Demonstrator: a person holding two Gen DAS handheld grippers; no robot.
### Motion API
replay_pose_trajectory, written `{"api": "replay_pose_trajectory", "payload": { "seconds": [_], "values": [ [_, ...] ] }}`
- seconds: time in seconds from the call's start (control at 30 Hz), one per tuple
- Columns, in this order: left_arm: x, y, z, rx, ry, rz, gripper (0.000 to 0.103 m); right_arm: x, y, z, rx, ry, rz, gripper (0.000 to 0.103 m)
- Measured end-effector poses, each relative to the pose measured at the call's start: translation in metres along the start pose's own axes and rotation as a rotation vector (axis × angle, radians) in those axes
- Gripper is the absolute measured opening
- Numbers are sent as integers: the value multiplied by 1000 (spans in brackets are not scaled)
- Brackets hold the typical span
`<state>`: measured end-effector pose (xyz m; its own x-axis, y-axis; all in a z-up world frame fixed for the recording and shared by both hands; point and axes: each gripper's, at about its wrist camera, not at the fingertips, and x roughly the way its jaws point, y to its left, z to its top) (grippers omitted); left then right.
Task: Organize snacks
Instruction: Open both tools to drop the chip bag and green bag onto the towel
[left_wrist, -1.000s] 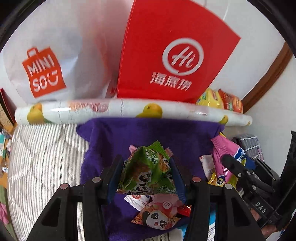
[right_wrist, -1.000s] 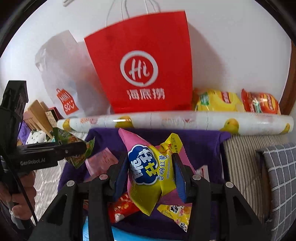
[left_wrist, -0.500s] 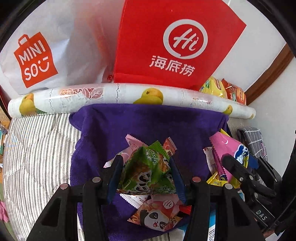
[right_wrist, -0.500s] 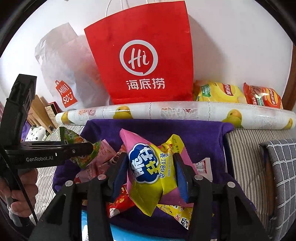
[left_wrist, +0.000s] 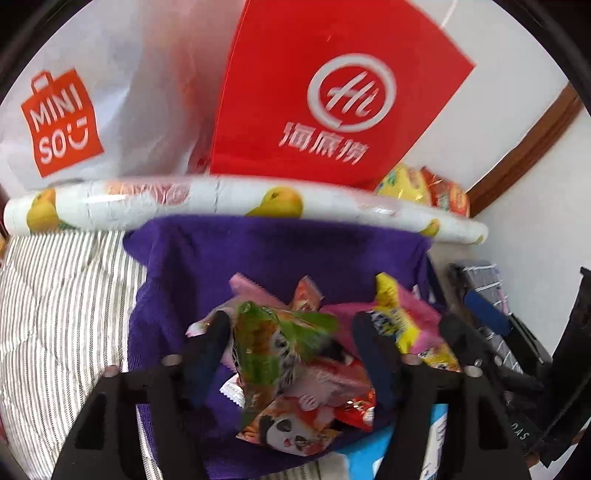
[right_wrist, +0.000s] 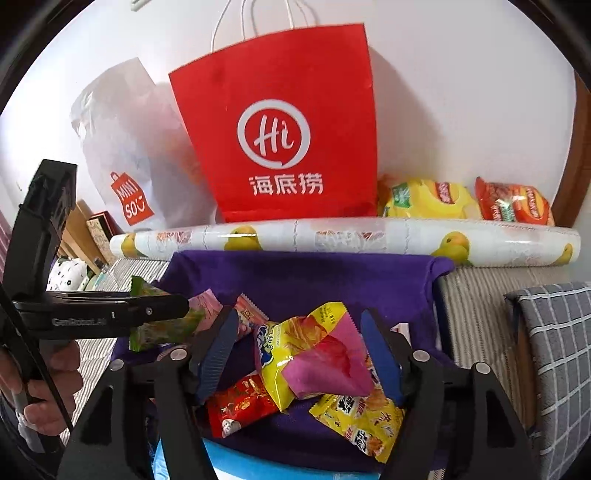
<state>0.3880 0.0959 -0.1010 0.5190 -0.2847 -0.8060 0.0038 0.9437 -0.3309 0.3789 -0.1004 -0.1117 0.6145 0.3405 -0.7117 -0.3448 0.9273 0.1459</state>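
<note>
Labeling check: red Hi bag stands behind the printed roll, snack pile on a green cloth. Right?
Not quite. The cloth under the snacks is purple, as the right wrist view shows. The red Hi bag does stand behind the printed roll.

black plastic left gripper with white "genrobot.ai" lettering; right gripper black too, blue ribbed fingers, silver screws on top.

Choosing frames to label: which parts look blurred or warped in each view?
Left wrist view: the green snack packet between the opening jaws is motion-smeared; the red bag is soft. Right wrist view: sharper; fisheye bends the patterned roll.
</note>
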Motion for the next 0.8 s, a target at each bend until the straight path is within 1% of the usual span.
{"api": "replay_pose_trajectory", "payload": {
  "seconds": [0.1,0.23,0.33,0.47,0.63,0.8],
  "values": [
    [-10,-6,0,26,-16,8,70,-12,0,-1,19,-15,-7,78],
    [-20,-11,0,28,-23,-12,70,-28,-2,-7,43,-25,-39,80],
    [-30,-18,-1,51,-30,-21,70,-40,-4,-11,64,-28,-49,80],
    [-48,-30,-4,90,-57,-46,70,-58,-8,-18,100,-32,-73,86],
    [-63,-37,-9,103,-66,-73,70,-83,-11,-31,119,-30,-115,86],
    [-72,-48,-17,121,-56,-89,70,-105,-7,-47,163,-29,-107,86]
  ]
}}
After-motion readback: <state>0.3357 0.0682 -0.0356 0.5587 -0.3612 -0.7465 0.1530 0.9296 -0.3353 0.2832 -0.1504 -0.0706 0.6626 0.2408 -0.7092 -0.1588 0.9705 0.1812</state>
